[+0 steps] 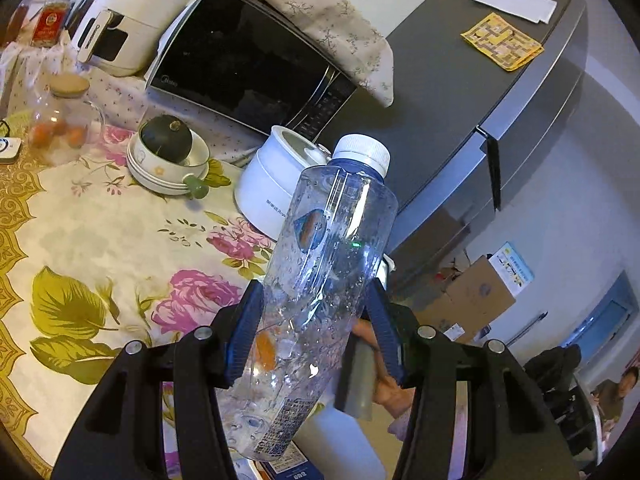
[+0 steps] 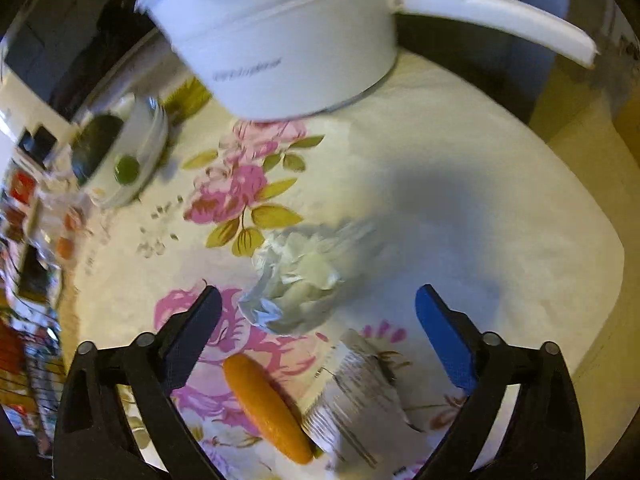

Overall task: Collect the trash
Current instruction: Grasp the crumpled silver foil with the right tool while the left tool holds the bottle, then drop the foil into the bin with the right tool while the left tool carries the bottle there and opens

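Right wrist view: crumpled wrapper [image 2: 294, 280] sits mid-frame on the table [image 2: 460, 152], pot [image 2: 280, 40] above it, carrot [image 2: 266, 408] and packet [image 2: 360, 400] side by side below.

A home kitchen, this: a black-fronted microwave [image 1: 244, 68] under a floral cloth, a white air fryer [image 1: 132, 20] beside it, a tall grey fridge [image 1: 480, 100], and a white electric pot [image 2: 288, 40] on the bench's rose-printed tablecloth [image 1: 120, 248].
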Tool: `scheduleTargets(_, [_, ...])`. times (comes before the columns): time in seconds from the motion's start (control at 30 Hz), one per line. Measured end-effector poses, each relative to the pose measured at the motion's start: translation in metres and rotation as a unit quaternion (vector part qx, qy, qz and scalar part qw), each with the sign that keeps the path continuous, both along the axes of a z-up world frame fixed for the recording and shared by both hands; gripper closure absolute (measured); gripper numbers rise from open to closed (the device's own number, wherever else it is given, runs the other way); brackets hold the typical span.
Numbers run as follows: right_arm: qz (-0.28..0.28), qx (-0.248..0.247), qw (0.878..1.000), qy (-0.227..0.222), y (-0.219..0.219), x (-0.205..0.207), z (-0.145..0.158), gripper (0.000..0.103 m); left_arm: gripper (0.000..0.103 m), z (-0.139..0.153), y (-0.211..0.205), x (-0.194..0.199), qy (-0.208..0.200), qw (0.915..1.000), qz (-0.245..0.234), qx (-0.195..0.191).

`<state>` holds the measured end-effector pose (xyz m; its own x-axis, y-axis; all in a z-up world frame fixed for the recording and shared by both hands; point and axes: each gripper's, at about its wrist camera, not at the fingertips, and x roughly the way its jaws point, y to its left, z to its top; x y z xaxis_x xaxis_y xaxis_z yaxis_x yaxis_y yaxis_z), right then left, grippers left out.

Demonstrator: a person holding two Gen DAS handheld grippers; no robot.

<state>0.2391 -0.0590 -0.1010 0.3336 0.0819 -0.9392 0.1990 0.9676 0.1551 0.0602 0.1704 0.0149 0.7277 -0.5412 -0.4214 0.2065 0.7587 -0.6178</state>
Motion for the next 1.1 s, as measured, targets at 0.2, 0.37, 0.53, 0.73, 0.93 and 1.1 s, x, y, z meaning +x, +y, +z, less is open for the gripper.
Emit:
scheduleTargets(0.2, [0.004,-0.012,1.0,0.011,0.013,0.009,-0.01,0.042,0.05,-0.006,0.003,-0.001,0.006,0.9999,0.002,0.01])
scheduleTargets(0.37, [0.003,-0.012,1.0,0.003,0.01,0.012,-0.004,0.067,0.05,-0.008,0.004,-0.001,0.009,0.9999,0.005,0.011])
scheduleTargets(0.53, [0.016,-0.017,0.999,-0.029,0.006,0.004,0.014,0.082,0.05,-0.009,0.002,0.0,0.013,0.9998,0.007,0.012])
scheduleTargets(0.73, [0.018,-0.027,0.996,-0.088,-0.012,-0.023,0.054,0.082,0.05,-0.009,-0.002,-0.003,0.012,0.9998,0.007,0.011])
scheduleTargets(0.93, [0.038,-0.058,0.986,-0.149,-0.033,-0.08,0.1,0.082,0.05,-0.008,-0.007,-0.009,0.01,0.9999,0.001,0.007])
scheduleTargets(1.1, [0.061,-0.072,0.982,-0.163,-0.047,-0.147,0.108,0.081,0.05,-0.008,-0.017,-0.017,0.009,0.9999,-0.009,0.01])
